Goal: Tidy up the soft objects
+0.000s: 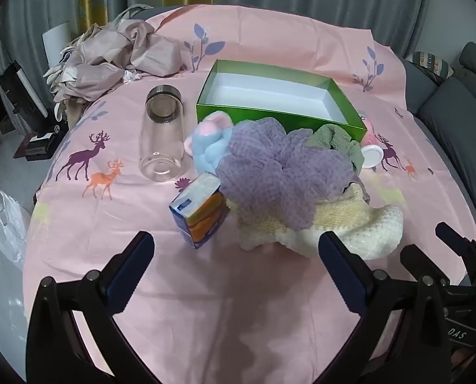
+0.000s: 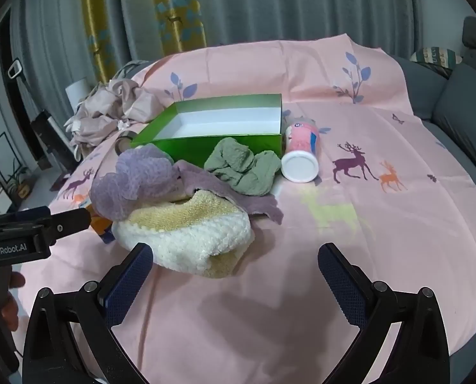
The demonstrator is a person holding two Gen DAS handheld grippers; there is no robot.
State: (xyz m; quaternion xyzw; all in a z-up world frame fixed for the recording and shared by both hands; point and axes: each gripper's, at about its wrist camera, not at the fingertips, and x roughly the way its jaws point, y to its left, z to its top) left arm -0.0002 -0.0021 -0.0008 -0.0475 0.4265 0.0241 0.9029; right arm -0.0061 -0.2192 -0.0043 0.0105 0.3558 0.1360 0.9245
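An empty green box [image 1: 279,118] with a white inside stands mid-table; it also shows in the right wrist view [image 2: 212,145]. In front of it lies a pile of soft things: a purple mesh bath puff [image 1: 279,172] [image 2: 135,176], a cream and yellow knit cloth [image 1: 340,227] [image 2: 189,233], a green cloth [image 1: 340,142] [image 2: 242,166], a mauve cloth [image 2: 225,192] and a blue and pink plush [image 1: 210,144]. My left gripper [image 1: 238,252] is open and empty, just short of the pile. My right gripper [image 2: 236,264] is open and empty near the knit cloth.
A clear glass jar [image 1: 162,134] lies left of the pile. A tissue pack [image 1: 199,212] stands by the puff. A pink cup with a white lid [image 2: 302,155] lies right of the box. Crumpled beige fabric [image 1: 109,60] sits at the far left. A grey sofa [image 1: 455,112] borders the right.
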